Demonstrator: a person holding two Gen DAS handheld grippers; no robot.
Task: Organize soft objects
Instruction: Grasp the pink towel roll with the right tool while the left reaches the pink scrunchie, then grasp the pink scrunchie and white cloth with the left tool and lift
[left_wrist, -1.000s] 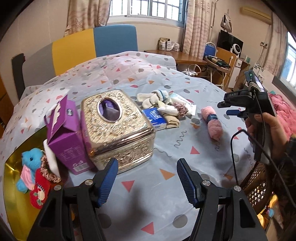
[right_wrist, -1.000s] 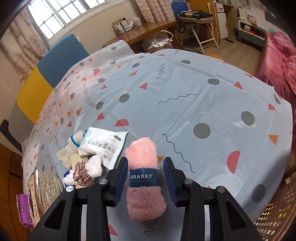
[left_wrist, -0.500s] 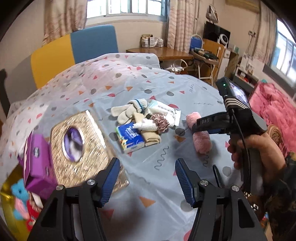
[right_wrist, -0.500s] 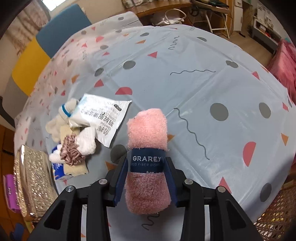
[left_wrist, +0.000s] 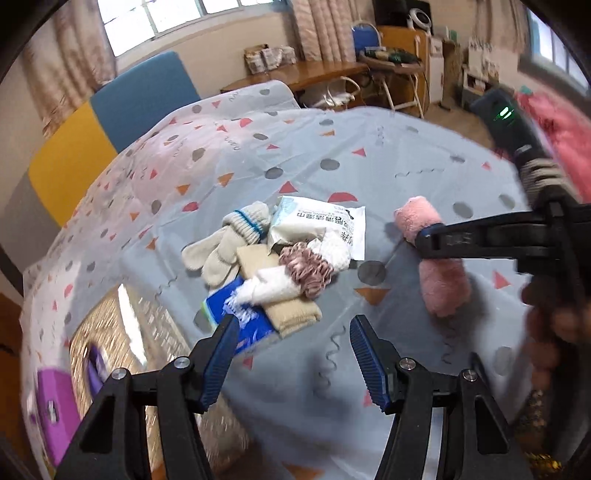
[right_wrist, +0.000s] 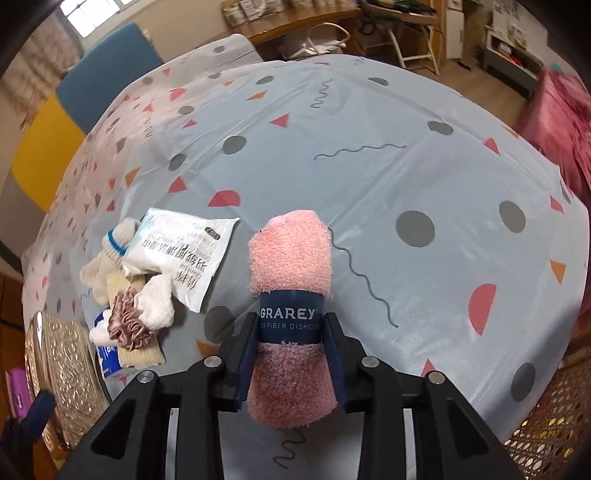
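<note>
So the right gripper (right_wrist: 290, 354) is closing its jaws around the rolled pink fluffy dishcloth with the dark blue paper band (right_wrist: 290, 314), pads sitting right at the band, and the roll is lying on the pale blue tablecloth with triangles and dots (right_wrist: 406, 177). Left of it a little pile is sitting: cream knitted gloves (left_wrist: 225, 247), a white printed plastic pouch (left_wrist: 325, 225), a mauve ruffled scrunchie (left_wrist: 306, 271), beige folded socks (left_wrist: 291, 310) and a blue tissue pack (left_wrist: 247, 328). The left gripper (left_wrist: 291, 360) is hovering on the near side of that pile, jaws wide with nothing between them. An ornate gold metal tissue box (right_wrist: 70, 365) is sitting further left.
</note>
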